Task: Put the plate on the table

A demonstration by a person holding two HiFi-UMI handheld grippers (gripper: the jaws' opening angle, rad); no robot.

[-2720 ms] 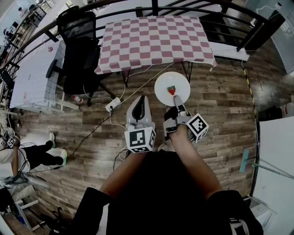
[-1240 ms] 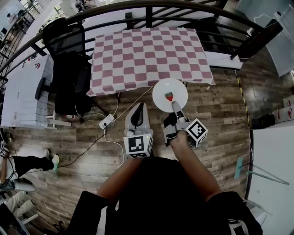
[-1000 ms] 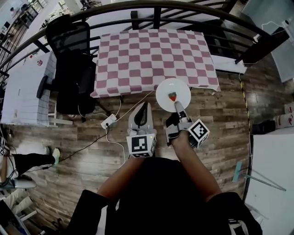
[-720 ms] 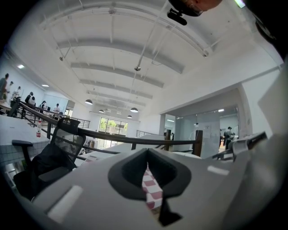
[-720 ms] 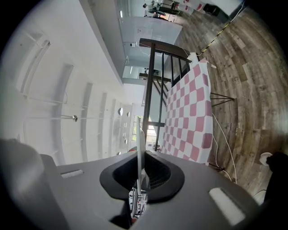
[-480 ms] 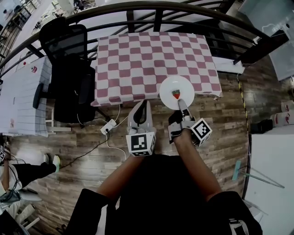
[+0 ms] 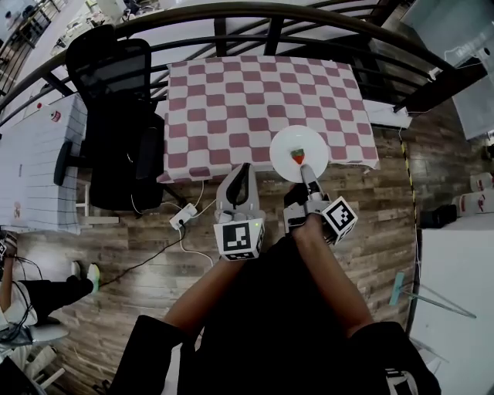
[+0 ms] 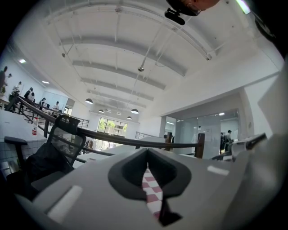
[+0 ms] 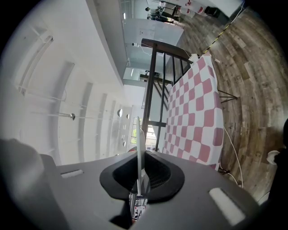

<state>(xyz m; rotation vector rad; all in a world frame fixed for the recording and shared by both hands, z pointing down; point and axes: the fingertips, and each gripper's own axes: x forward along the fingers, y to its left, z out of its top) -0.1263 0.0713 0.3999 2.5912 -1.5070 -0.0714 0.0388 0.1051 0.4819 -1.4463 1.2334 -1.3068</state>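
Note:
A round white plate [image 7: 299,146] with a small red and green piece [image 7: 297,156] on it hangs over the near right edge of the table with the red and white checked cloth [image 7: 247,92]. My right gripper [image 7: 306,171] is shut on the plate's near rim. In the right gripper view the plate [image 9: 138,148] shows edge-on, clamped between the jaws of the right gripper [image 9: 137,188], with the checked cloth [image 9: 198,112] beyond. My left gripper [image 7: 242,171] is held short of the table's near edge; its jaws are shut with nothing in them, and the left gripper view shows only a sliver of the checked cloth [image 8: 150,191].
A black office chair [image 7: 116,116] stands left of the table, and a dark curved railing [image 7: 231,11] runs behind it. A white power strip [image 7: 183,217] and cables lie on the wooden floor. A white table [image 7: 31,154] is at the far left, a person's legs [image 7: 31,297] at the lower left.
The view has closed in on the checked table. The plate, in my right gripper throughout, has gone from over the floor to over the table's near edge. The left gripper came forward too.

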